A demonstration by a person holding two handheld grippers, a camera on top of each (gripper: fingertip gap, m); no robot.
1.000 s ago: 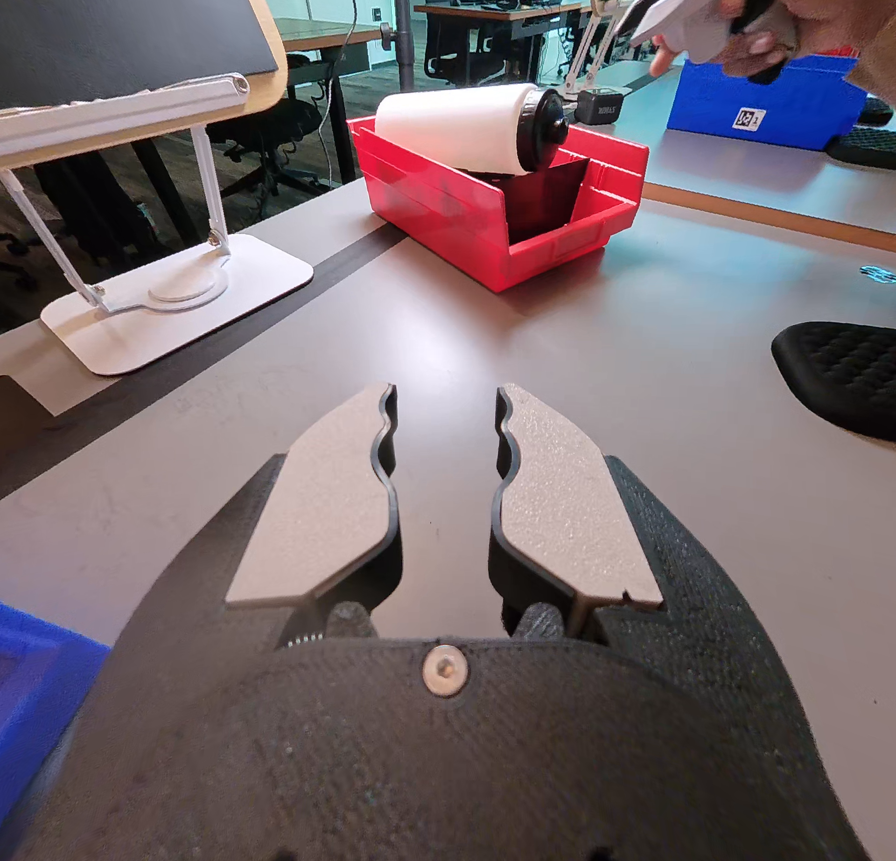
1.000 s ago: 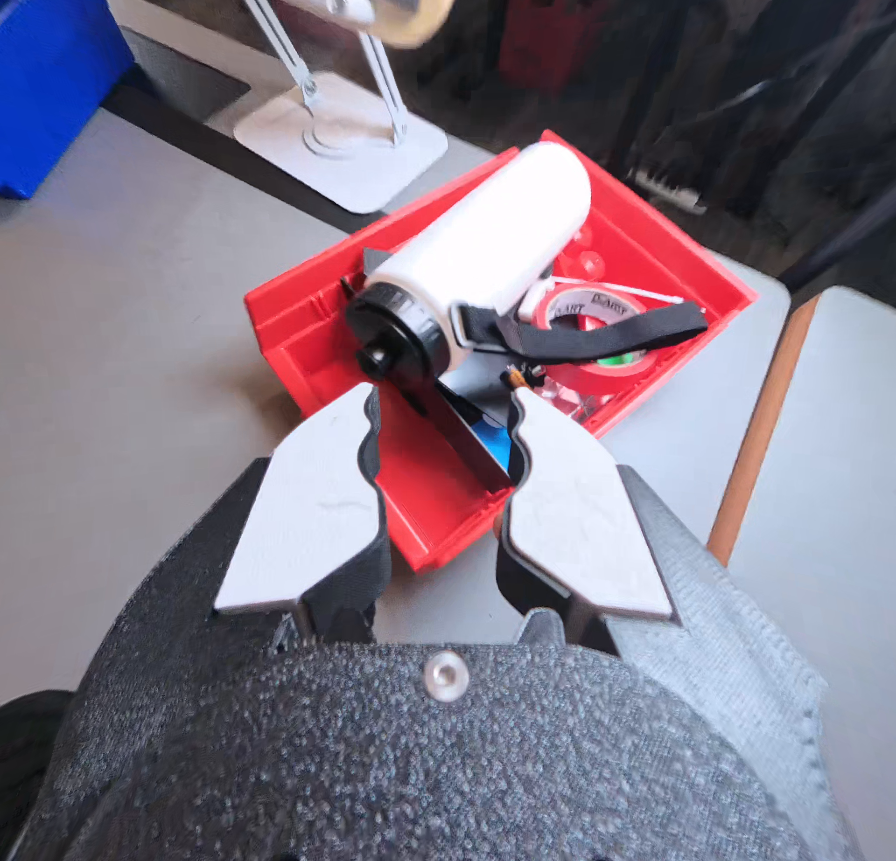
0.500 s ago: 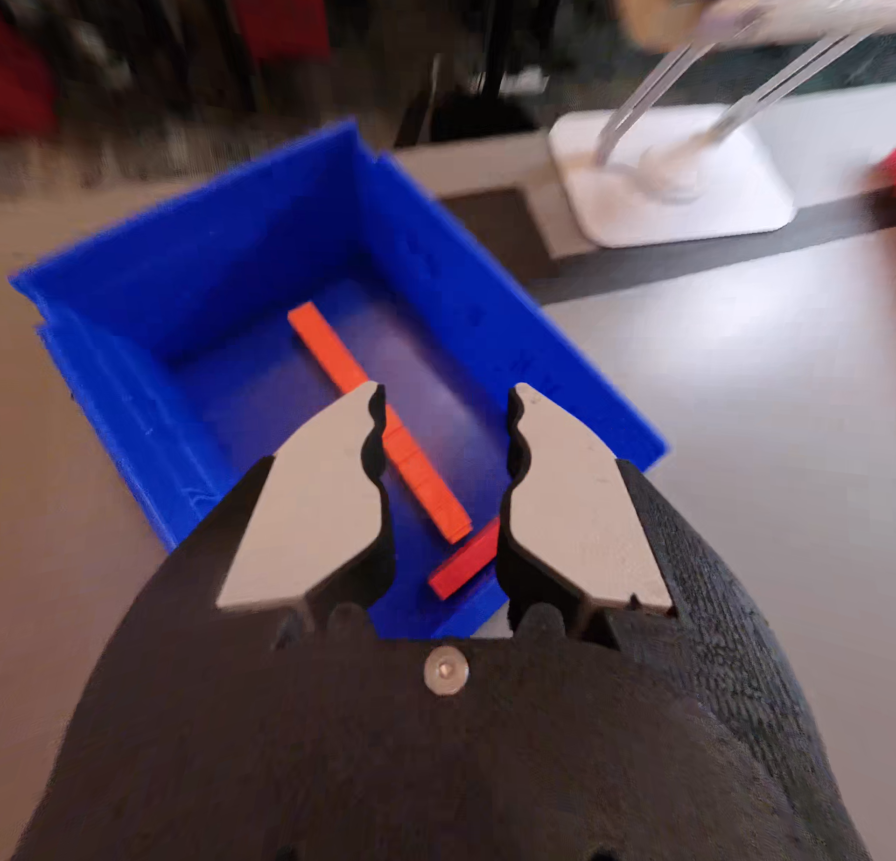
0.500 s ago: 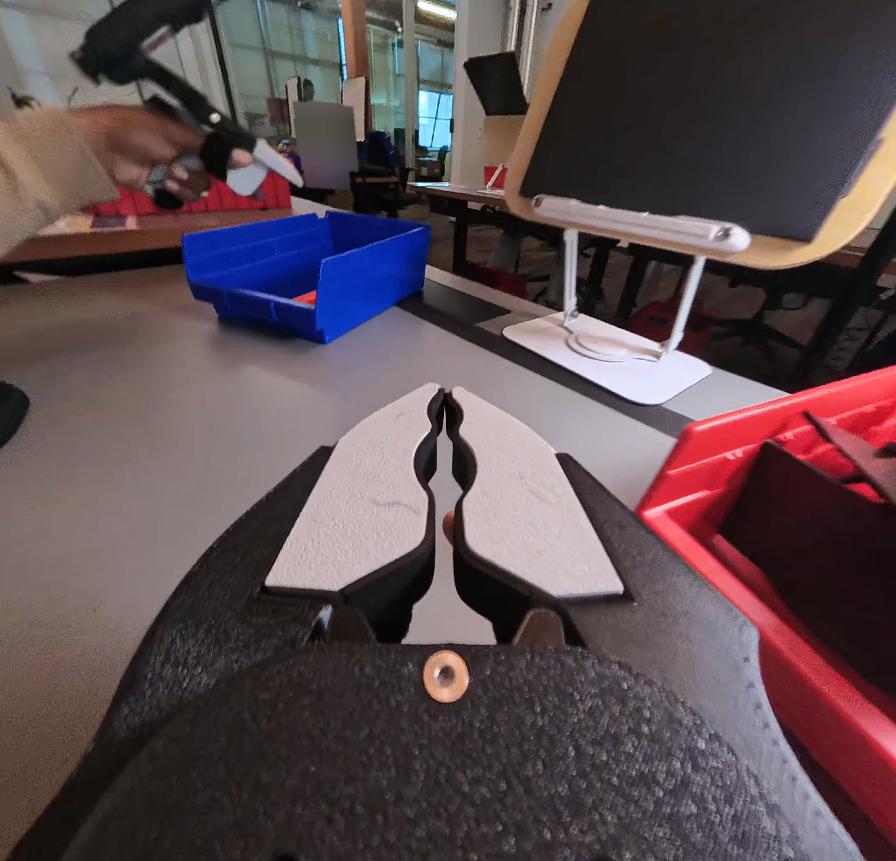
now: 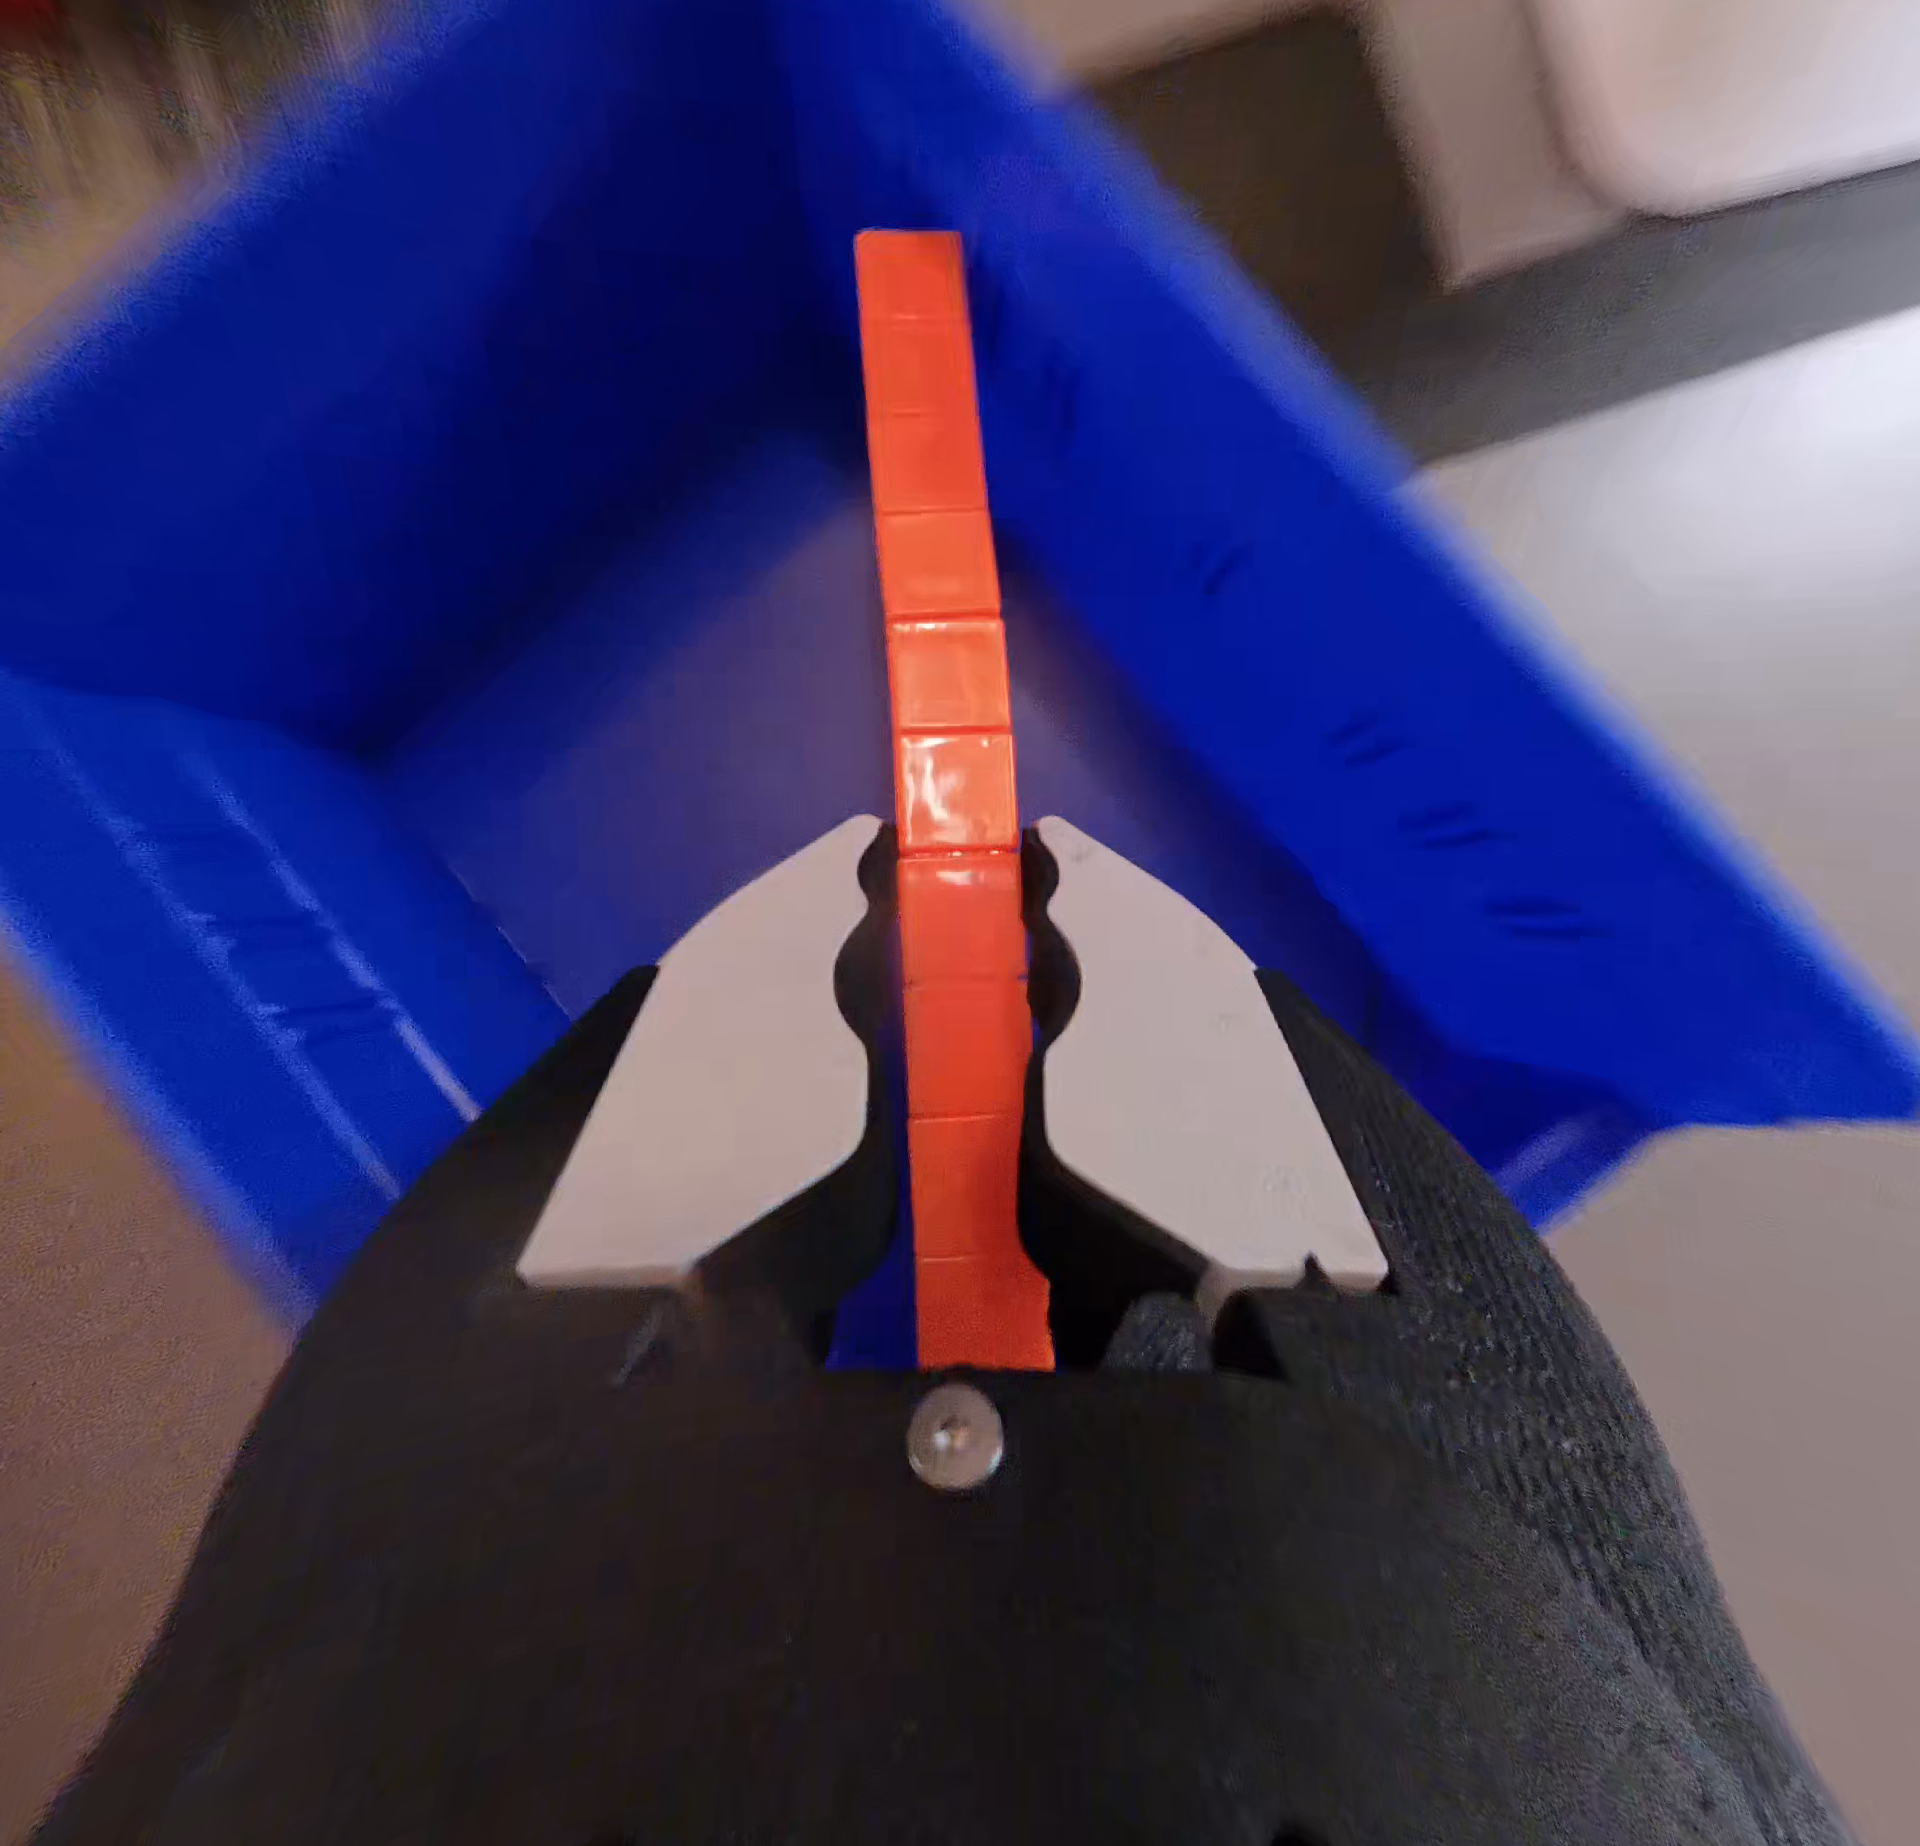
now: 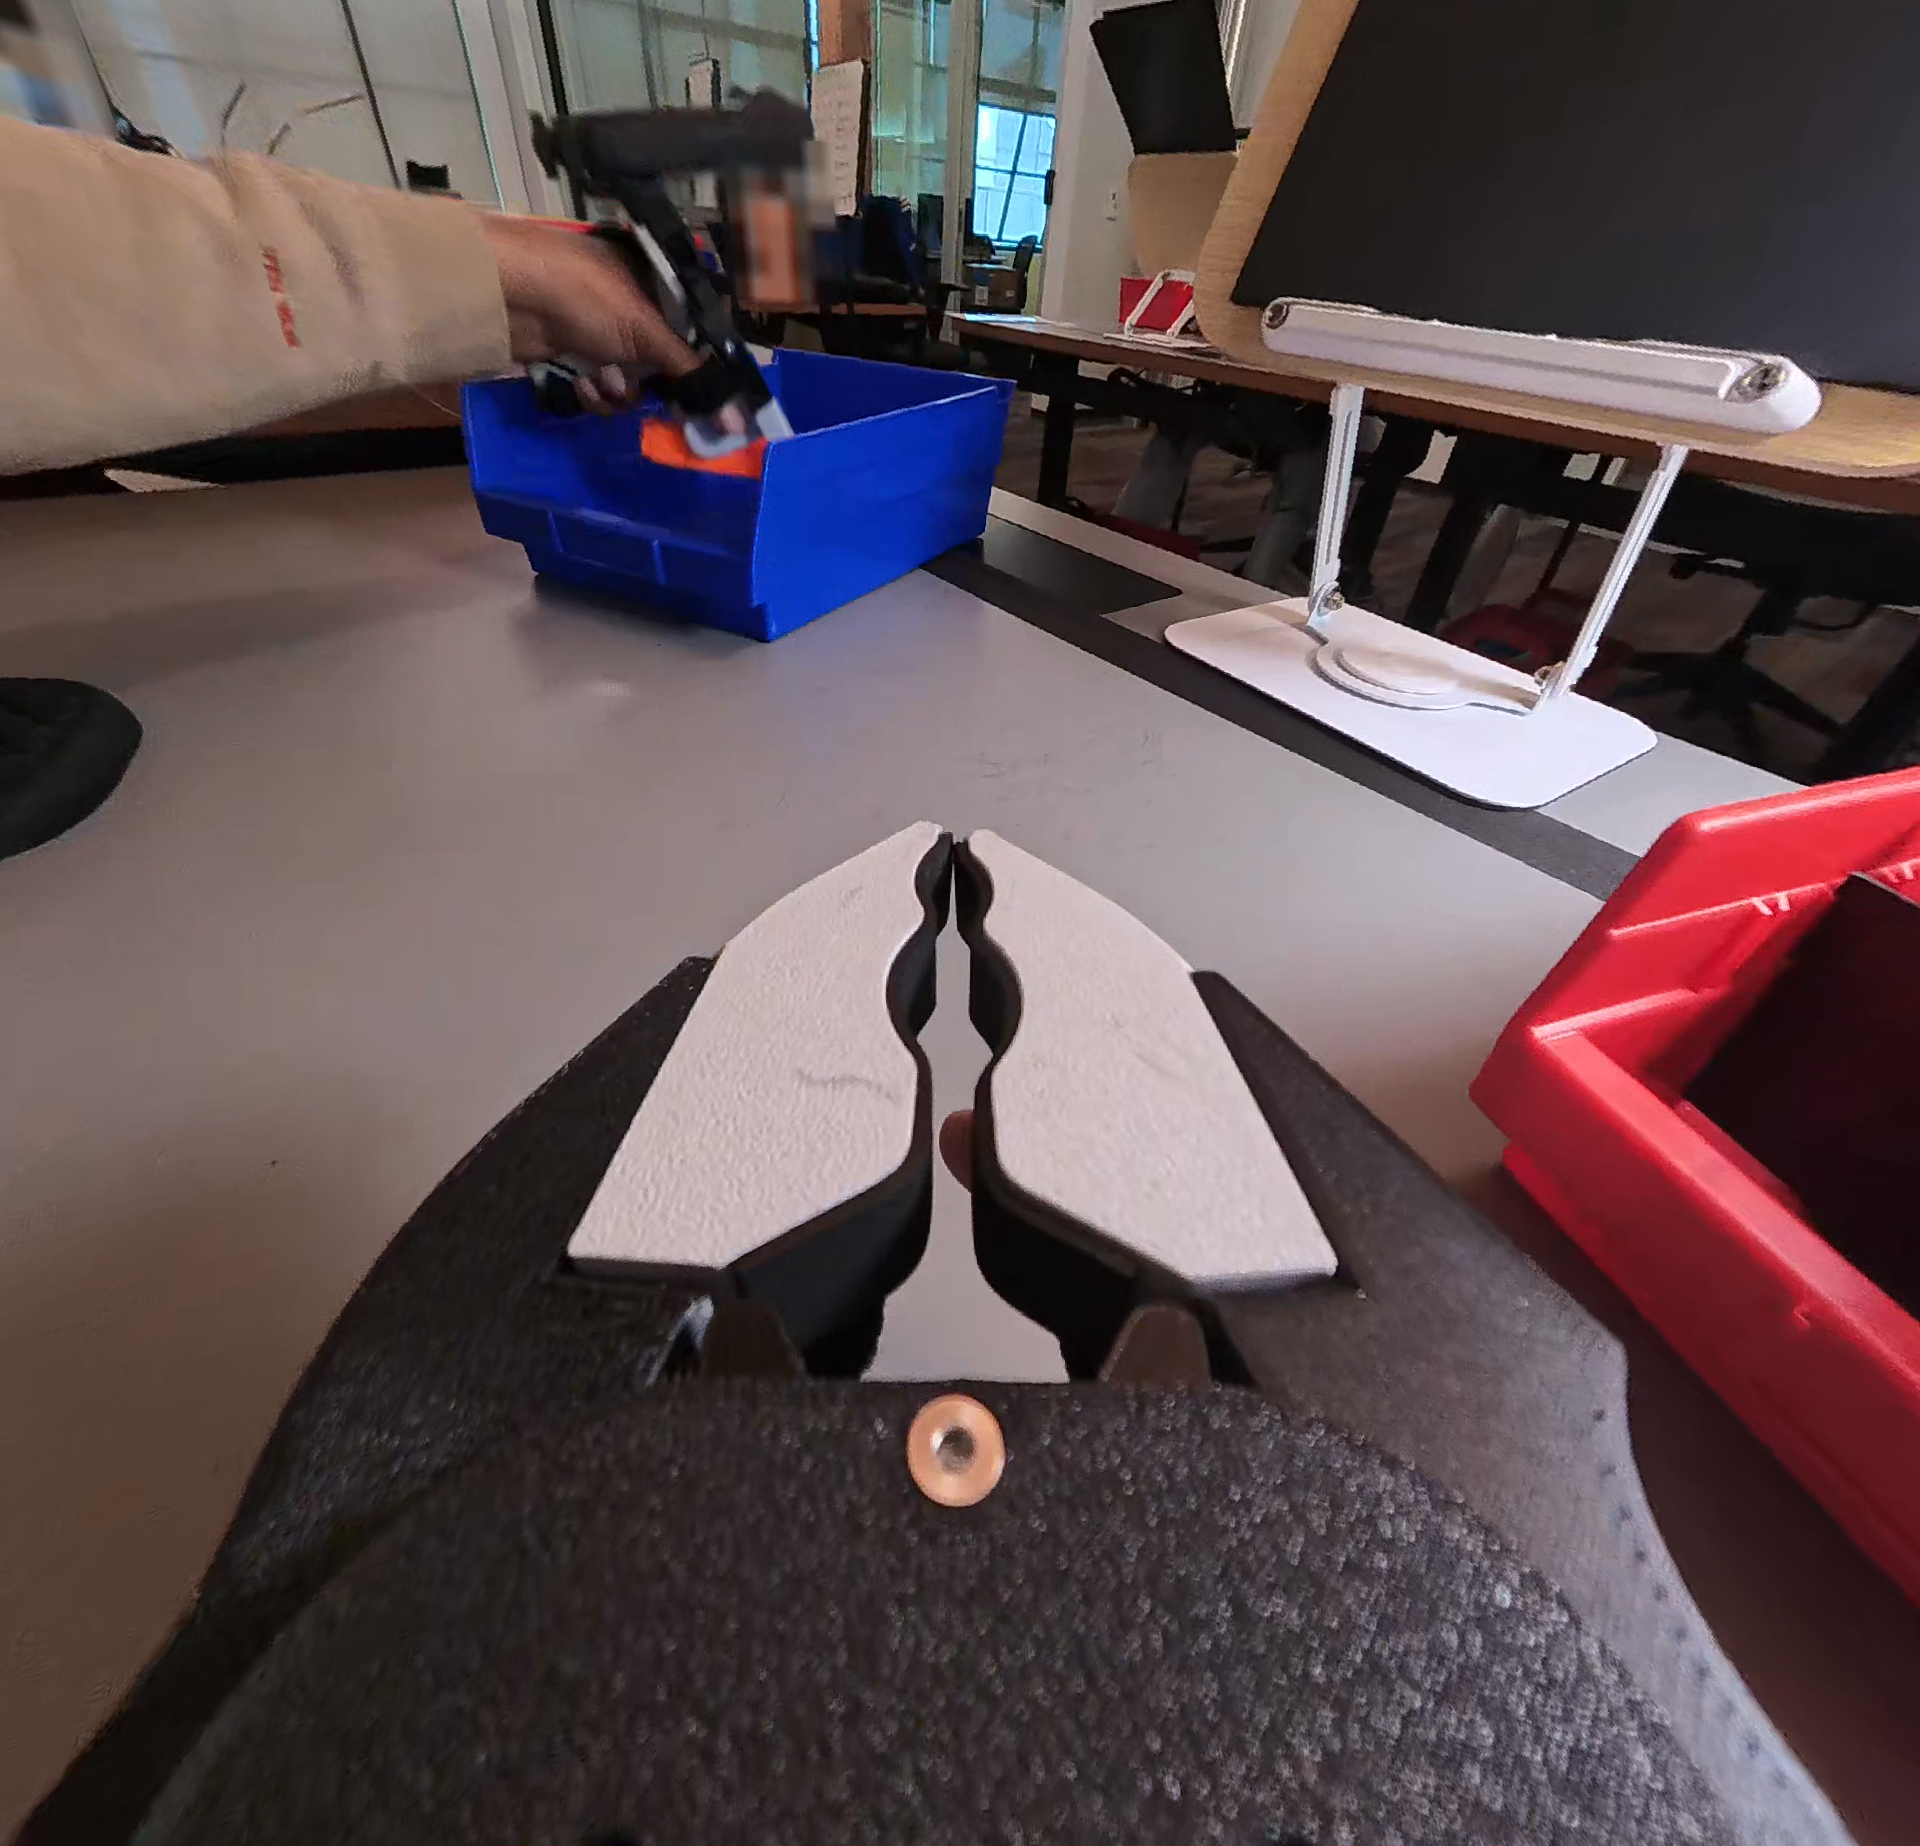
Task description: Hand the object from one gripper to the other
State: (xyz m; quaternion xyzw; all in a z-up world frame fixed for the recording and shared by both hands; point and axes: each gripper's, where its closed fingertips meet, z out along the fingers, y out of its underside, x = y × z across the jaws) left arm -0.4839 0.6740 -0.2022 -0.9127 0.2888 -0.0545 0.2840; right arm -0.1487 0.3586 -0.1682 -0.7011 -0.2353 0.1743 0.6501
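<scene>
One orange strip [image 5: 951, 695] is clamped in the left gripper [image 5: 956, 840], over the blue bin [image 5: 312, 508].
The right gripper [image 6: 953, 846] is apart from it, low above the grey desk [image 6: 416, 809], its two fingers pressed together and holding nothing, beside the red bin [image 6: 1662, 1121].

Bin [image 6: 873, 508] left on table [image 6: 416, 861], stand [image 6: 1434, 716] behind-right, second bin [image 6: 1704, 1121] at right edge.
</scene>
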